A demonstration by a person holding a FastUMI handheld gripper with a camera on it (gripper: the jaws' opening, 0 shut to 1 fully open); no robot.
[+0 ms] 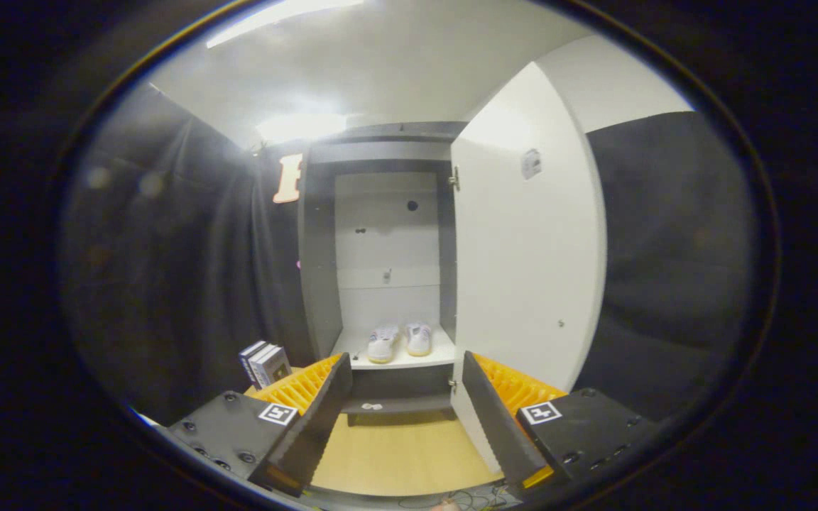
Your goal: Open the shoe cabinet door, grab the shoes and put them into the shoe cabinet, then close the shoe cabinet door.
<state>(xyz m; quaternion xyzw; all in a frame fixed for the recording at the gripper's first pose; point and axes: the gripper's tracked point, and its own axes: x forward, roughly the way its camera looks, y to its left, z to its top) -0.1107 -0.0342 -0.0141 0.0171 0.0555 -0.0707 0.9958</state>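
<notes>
tool (403,369) w/ 2 black-white square markers, screws, ridged inner faces

A white cabinet shelf (437,355) carries a pair of white shoes (400,341), side by side.

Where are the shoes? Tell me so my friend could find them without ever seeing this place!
Look at the tall grey shoe cabinet whose white door stands swung open. On its white shelf, beyond the open gripper, sit the shoes, a pale pair side by side. Nothing else sits on that shelf; the books stand outside the cabinet.
</notes>
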